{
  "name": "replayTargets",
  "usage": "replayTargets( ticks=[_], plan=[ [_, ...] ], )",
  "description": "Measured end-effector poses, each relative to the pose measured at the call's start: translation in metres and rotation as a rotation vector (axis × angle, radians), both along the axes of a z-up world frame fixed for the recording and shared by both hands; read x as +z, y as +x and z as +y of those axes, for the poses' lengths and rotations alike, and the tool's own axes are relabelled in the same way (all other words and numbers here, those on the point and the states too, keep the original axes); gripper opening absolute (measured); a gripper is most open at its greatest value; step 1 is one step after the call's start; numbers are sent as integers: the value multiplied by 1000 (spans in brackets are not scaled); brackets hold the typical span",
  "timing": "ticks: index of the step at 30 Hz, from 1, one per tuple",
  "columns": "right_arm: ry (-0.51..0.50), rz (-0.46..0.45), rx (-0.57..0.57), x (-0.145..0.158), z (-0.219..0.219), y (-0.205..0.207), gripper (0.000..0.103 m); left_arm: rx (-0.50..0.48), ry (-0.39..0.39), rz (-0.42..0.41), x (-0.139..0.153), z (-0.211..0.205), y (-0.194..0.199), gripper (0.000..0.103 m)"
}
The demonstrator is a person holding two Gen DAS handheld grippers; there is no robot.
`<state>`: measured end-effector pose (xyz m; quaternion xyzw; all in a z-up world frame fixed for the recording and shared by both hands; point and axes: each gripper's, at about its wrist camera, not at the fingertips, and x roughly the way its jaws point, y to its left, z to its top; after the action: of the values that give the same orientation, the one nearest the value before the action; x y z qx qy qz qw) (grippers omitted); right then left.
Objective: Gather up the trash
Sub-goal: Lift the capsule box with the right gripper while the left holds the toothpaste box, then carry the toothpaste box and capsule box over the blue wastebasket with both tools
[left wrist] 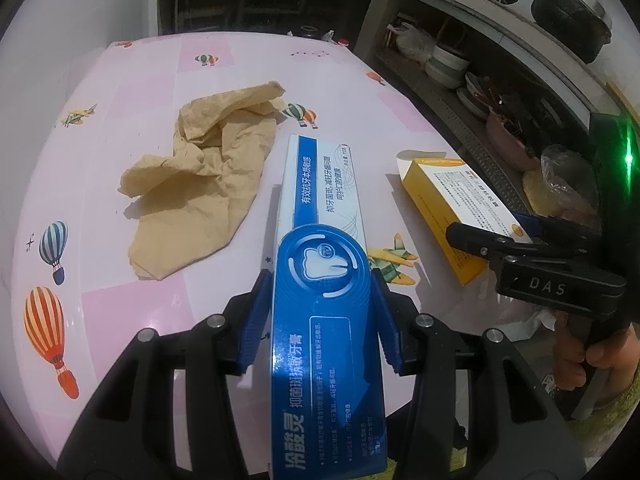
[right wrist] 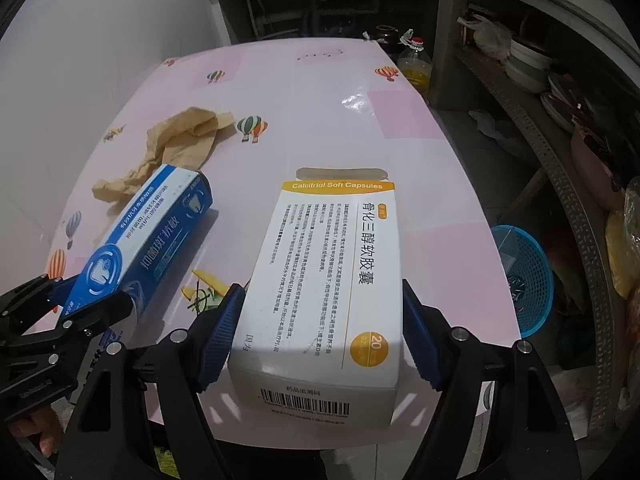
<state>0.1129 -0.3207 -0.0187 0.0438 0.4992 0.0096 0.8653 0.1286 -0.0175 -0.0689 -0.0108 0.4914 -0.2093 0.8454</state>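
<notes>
A home kitchen. Stacked bowls (left wrist: 446,62) fill open shelves, and a black pot (left wrist: 570,16) sits above. A cooking-oil bottle (right wrist: 416,66) stands behind the pink-clothed desk (right wrist: 332,92).

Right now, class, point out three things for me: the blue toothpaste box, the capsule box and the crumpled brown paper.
blue toothpaste box (left wrist: 320,264): left wrist view, on its tooth logo.
capsule box (right wrist: 320,264): right wrist view, on its white printed top face.
crumpled brown paper (left wrist: 200,172): left wrist view, on its creased middle.
</notes>
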Motion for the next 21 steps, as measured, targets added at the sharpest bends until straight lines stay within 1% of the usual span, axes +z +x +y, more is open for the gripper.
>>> replayTargets(
  ticks=[7, 13, 16, 19, 21],
  plan=[
    [29, -38, -34, 12, -17, -6, 73, -4, 0, -20, 8, -6, -2, 46],
    [32, -86, -107, 27, -47, -19, 73, -21, -8, -37, 16, -16, 0, 46],
    [25, -123, -192, 39, -75, -33, 73, -51, -22, -58, 25, -27, 2, 46],
    [17, -158, -309, 51, -113, -55, 73, -97, -42, -74, 35, -43, 7, 46],
    [14, -177, -407, 57, -143, -77, 73, -131, -54, -80, 41, -56, 10, 46]
  ],
)
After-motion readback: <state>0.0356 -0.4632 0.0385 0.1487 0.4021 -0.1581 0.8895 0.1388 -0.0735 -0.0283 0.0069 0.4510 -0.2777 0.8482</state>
